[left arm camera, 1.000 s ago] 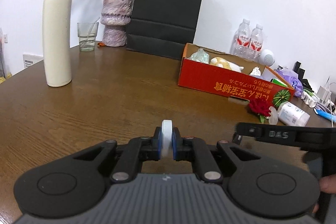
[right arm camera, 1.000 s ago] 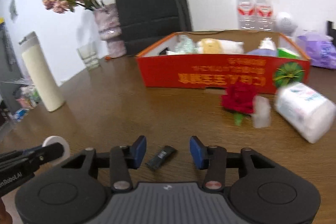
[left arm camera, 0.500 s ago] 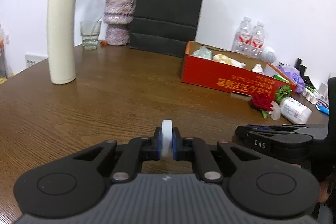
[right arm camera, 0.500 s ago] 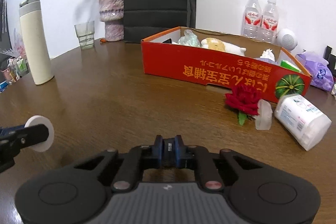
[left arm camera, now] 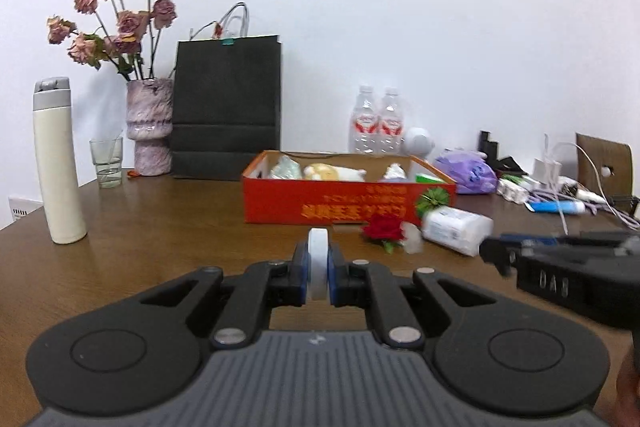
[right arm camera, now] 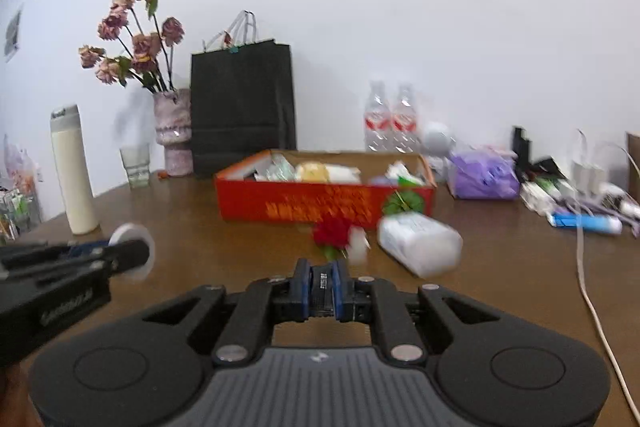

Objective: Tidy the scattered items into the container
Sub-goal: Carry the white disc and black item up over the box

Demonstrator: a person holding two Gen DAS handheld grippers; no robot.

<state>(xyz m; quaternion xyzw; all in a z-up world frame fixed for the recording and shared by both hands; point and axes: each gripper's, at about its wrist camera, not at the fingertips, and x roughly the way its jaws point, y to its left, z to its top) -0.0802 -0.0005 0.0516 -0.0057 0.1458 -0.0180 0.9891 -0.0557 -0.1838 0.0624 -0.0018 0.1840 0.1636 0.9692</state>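
My left gripper [left arm camera: 318, 269] is shut on a white round disc [left arm camera: 318, 259], held above the table; the disc also shows in the right wrist view [right arm camera: 134, 251]. My right gripper [right arm camera: 324, 289] is shut on a small black flat stick [right arm camera: 323, 291], lifted off the table. The red cardboard box [left arm camera: 344, 205] stands ahead of both, holding several items. A red rose [left arm camera: 383, 229] and a white wipes pack [left arm camera: 456, 229] lie on the table just in front of the box; the rose [right arm camera: 332, 233] and pack [right arm camera: 418, 243] show in the right view too.
A tall cream bottle [left arm camera: 58, 163], a glass [left arm camera: 106, 163], a flower vase [left arm camera: 150, 127] and a black paper bag [left arm camera: 226, 111] stand at the back left. Water bottles [left arm camera: 376, 121], a purple bag [left arm camera: 466, 173] and cables clutter the right [left arm camera: 560, 187].
The right gripper closed on the black stick and lifted it off the table. Both grippers rose and tilted up, facing the box more squarely. The left still holds the disc.
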